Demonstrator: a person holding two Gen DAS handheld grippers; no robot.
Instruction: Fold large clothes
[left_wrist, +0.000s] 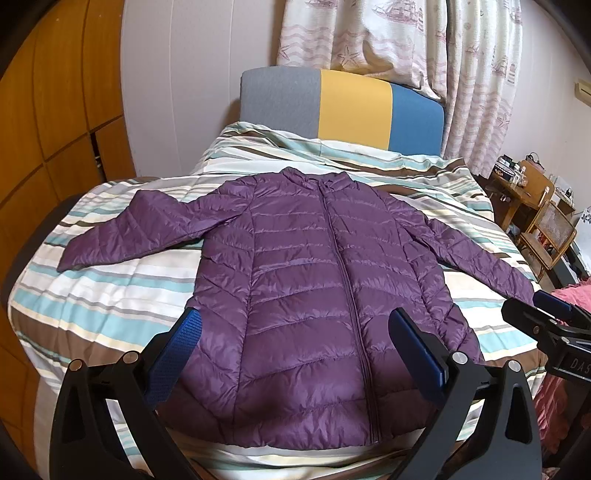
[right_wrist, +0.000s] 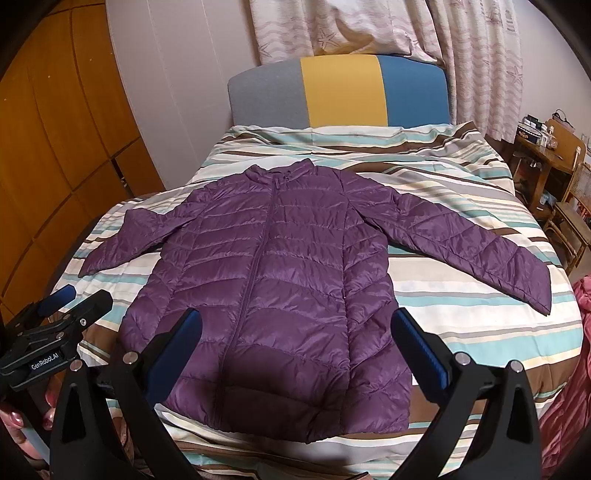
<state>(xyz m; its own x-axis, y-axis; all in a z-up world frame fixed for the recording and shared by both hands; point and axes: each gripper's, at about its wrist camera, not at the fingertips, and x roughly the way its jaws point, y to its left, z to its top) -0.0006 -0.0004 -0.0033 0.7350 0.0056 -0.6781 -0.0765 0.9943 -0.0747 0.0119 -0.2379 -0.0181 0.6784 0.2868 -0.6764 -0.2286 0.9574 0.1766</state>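
We hold both tongs, left tongs (left_wrist: 295, 332) and right tongs (right_wrist: 297, 332), spread wide and empty above the near hem, at six o'clock of the purple quilted puffer jacket (left_wrist: 314, 295) lying flat, zipped, sleeves outspread, on the striped bed (left_wrist: 110, 295).

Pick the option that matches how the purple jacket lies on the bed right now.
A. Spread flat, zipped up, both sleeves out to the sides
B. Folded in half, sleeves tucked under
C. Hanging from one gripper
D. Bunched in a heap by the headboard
A: the purple jacket lies flat on the striped bedspread, its zipper closed and a sleeve reaching out on each side, untouched by either gripper.
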